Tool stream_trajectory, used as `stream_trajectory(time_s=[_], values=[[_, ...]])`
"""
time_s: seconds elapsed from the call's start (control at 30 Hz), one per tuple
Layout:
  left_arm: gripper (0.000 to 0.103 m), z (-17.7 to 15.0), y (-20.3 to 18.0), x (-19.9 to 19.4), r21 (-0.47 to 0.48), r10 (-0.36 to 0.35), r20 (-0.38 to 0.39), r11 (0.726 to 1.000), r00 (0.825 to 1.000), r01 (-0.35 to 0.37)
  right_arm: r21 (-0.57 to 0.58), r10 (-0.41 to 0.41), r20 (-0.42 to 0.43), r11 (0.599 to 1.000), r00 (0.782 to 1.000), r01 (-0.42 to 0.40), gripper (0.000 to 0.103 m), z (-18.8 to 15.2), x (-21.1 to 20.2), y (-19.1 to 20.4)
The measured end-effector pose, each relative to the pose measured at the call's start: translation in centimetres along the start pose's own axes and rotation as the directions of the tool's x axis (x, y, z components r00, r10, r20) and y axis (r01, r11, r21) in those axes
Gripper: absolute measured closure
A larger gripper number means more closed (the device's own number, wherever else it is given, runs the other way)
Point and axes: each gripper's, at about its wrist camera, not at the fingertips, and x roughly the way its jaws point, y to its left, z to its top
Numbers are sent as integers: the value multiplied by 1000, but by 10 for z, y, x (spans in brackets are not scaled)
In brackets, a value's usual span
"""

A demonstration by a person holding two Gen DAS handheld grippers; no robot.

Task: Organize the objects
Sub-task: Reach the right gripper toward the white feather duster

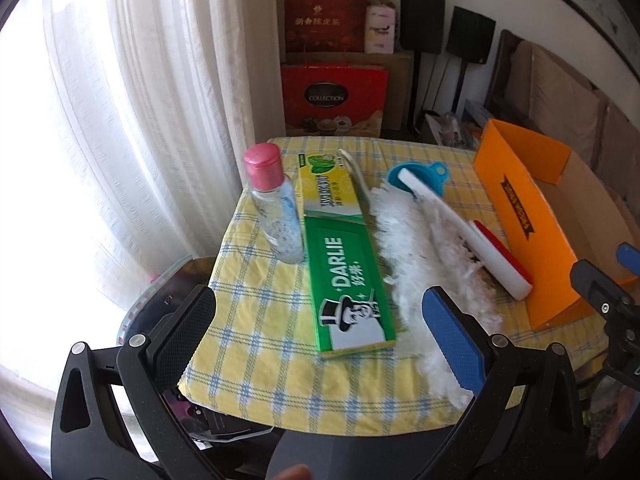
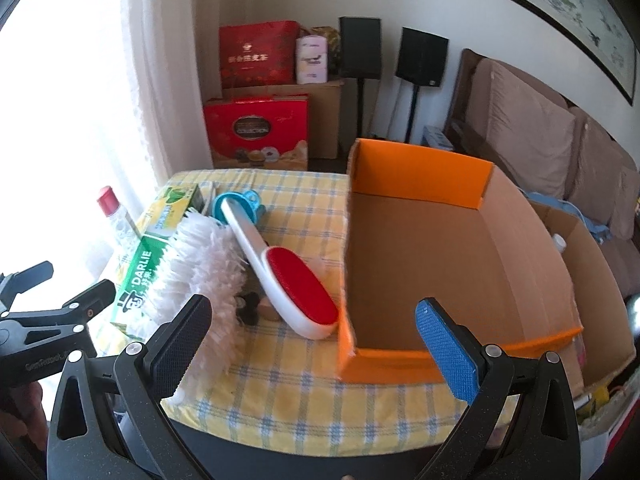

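The left gripper (image 1: 320,340) has its fingers spread wide and holds nothing. Directly ahead between them lies the toothpaste box (image 1: 346,264), flat on the surface, long axis running away from the fingers, so they would close across its short width. The left gripper is the nearer one to it. The right gripper (image 2: 316,344) is likewise spread and empty, facing the near left corner of the orange box (image 2: 384,364), which is open-topped and appears empty.

Beside the toothpaste box stand a clear bottle (image 1: 276,208) with a pink cap on one side and a white duster (image 1: 424,248) on the other. A lint brush (image 2: 288,276) lies across the duster, its handle over a blue funnel (image 2: 236,202).

The surface (image 1: 256,320) carries a yellow checked cloth. Beyond: curtain (image 1: 160,100), red gift boxes (image 1: 334,96), speakers, sofa (image 2: 540,140).
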Motion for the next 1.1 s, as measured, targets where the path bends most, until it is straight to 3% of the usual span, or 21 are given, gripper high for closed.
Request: stream_trajectory(time_s=[0.27, 0.4, 0.8, 1.1], values=[[0, 1, 22, 18, -57, 9, -4, 998, 1000, -9, -30, 86, -28, 996, 996, -87, 0, 8, 22, 15], [0, 1, 32, 28, -92, -58, -15, 994, 998, 56, -58, 115, -49, 991, 992, -118, 2, 11, 35, 27], [1, -4, 51, 47, -155, -145, -53, 979, 988, 135, -31, 267, -169, 961, 949, -276, 17, 6, 72, 45], [1, -5, 57, 52, -187, -184, -56, 967, 981, 170, 2, 301, -237, 951, 924, -309, 19, -4, 91, 50]])
